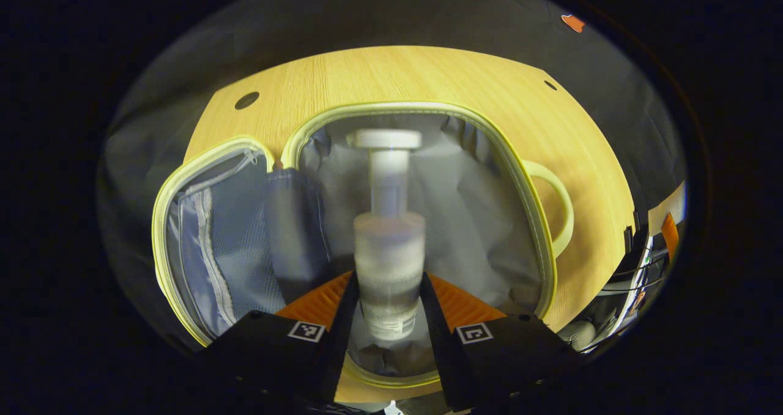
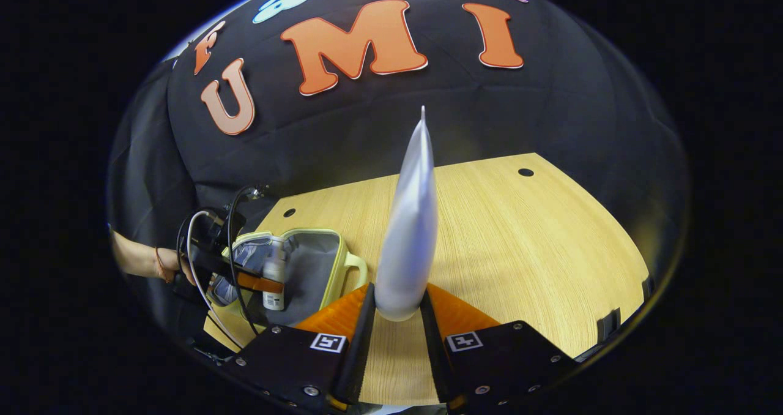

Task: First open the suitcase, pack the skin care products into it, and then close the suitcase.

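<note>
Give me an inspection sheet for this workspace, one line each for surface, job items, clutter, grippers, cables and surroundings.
Surface: wooden table with small round holes.
Job's things: suitcase lies open on the table, yellow-green trim, grey lining, handle at its side. Pump bottle held over the open suitcase. Silver tube held upright over bare table.
Clutter: nothing seen.
Grippers: left gripper shut on the pump bottle; right gripper shut on the silver tube.
Cables: black and white leads loop off the left gripper.
Surroundings: black cloth wall behind the table; a person's hand holds the left gripper.
</note>
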### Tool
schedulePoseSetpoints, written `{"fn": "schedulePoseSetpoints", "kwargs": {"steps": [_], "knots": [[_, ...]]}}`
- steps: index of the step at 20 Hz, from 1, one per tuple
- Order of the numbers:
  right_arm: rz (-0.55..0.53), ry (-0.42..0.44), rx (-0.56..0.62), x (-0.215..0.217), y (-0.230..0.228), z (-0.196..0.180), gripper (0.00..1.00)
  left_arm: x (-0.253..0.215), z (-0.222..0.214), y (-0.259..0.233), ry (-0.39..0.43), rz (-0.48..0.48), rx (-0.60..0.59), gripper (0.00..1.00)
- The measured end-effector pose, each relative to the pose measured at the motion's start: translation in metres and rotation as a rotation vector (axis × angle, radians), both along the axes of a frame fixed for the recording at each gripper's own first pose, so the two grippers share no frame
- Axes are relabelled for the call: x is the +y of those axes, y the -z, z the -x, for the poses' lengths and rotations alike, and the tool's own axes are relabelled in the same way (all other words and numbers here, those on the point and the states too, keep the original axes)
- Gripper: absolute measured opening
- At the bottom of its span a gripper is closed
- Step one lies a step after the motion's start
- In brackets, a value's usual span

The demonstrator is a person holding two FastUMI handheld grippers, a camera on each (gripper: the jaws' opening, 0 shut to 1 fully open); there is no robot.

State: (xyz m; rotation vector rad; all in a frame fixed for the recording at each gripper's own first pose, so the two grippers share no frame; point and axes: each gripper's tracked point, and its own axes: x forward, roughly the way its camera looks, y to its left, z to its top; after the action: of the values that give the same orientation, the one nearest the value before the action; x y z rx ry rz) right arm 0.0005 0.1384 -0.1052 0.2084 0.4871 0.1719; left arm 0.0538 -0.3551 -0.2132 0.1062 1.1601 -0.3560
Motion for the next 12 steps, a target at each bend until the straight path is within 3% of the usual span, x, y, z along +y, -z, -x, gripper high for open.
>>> {"fn": "schedulePoseSetpoints", "kwargs": {"steps": [1,3,8,12], "knots": [[-0.002,-0.003,0.004,0.002,0.002,0.0,0.46,0.0,-0.004,-0.005,0.016,0.002,-0.031,0.66],[-0.004,-0.014,0.007,0.009,0.001,0.001,0.46,-0.006,-0.009,-0.013,0.025,0.009,-0.073,1.0],[0.023,-0.078,0.006,0.034,-0.012,-0.004,0.46,-0.005,-0.005,-0.051,0.024,0.037,-0.215,0.99],[0.047,-0.17,0.012,0.072,-0.025,-0.011,0.46,0.013,0.003,-0.115,-0.007,0.124,-0.395,0.98]]}}
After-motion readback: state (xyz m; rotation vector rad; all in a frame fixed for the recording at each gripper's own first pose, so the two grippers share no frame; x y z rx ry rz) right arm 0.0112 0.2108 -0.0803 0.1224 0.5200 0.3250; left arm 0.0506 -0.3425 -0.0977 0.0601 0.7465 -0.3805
